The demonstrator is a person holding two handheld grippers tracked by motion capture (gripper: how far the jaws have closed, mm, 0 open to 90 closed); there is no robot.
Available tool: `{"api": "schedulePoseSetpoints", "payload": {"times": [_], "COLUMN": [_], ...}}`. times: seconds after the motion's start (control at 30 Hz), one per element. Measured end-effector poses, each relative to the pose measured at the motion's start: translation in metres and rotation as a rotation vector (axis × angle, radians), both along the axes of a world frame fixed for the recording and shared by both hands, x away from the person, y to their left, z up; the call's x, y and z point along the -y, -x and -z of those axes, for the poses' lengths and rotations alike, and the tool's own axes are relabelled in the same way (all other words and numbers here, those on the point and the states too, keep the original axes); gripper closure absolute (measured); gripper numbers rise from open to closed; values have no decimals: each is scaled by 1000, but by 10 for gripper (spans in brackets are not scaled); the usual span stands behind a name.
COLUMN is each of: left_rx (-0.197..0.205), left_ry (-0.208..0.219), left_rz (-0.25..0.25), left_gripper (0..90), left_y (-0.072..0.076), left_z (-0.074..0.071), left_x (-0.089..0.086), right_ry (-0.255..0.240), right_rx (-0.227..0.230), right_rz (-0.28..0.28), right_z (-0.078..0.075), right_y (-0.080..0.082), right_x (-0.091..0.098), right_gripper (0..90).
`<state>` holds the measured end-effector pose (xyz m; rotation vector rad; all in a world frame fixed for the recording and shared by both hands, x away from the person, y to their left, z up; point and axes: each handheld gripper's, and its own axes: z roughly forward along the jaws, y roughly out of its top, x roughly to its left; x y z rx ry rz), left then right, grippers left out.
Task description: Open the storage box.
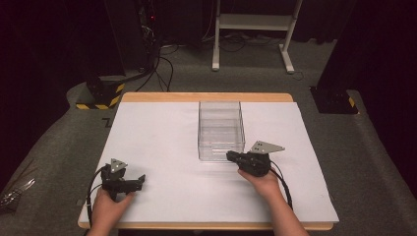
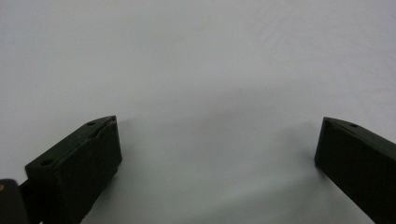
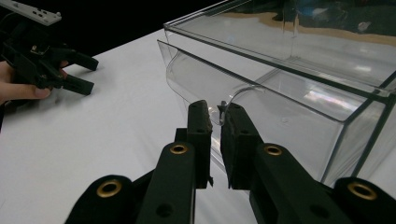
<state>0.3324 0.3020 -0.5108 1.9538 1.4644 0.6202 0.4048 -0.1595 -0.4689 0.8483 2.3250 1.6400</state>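
Jaws of my right gripper point(image 3: 217, 122) clench the curved front lip of the clear box point(image 3: 299, 70); my left gripper point(image 2: 217, 149) rests released on the counter point(image 1: 162, 142), well apart.

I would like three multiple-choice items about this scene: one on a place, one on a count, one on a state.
1. Where does the clear box stand?
A. middle of the white table top, toward the far edge
B. on the floor
C. at the near left corner

2. How many hand-held grippers rest on the table?
A. one
B. two
C. three

3. How do the jaws of the right hand-held gripper stand?
A. wide open over bare table
C. pointing at the ceiling
B. closed on the box's front lip

Answers:
1 A, the high view shows the box mid-table, farther from the person.
2 B, one is in each hand, the left hand-held gripper apart from the box.
3 B, the right gripper view shows the pads pinching the lip.
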Motion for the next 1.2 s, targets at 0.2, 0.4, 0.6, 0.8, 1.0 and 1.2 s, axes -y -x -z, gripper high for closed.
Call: {"api": "schedulePoseSetpoints", "payload": {"times": [0.2, 0.4, 0.6, 0.8, 1.0, 1.2], "left_rx": [0, 0, 0, 0, 0, -1], "left_ry": [0, 1, 1, 0, 0, 0], "left_rz": [-1, -1, -1, 0, 0, -1], "left_gripper": [6, 6, 6, 6, 5, 6], "left_y": [0, 0, 0, 0, 0, 0], "left_z": [0, 0, 0, 0, 0, 0], "left_x": [0, 0, 0, 0, 0, 0], "right_ry": [2, 0, 8, 8, 8, 7], "right_rx": [3, 5, 8, 10, 9, 9], "right_rz": [-8, -13, -22, -29, -35, -34], "right_z": [0, 0, 0, 0, 0, 0], "right_y": [6, 11, 16, 22, 27, 33], "right_x": [1, 2, 3, 4, 5, 5], "right_gripper": [827, 829, 831, 834, 835, 837]}}
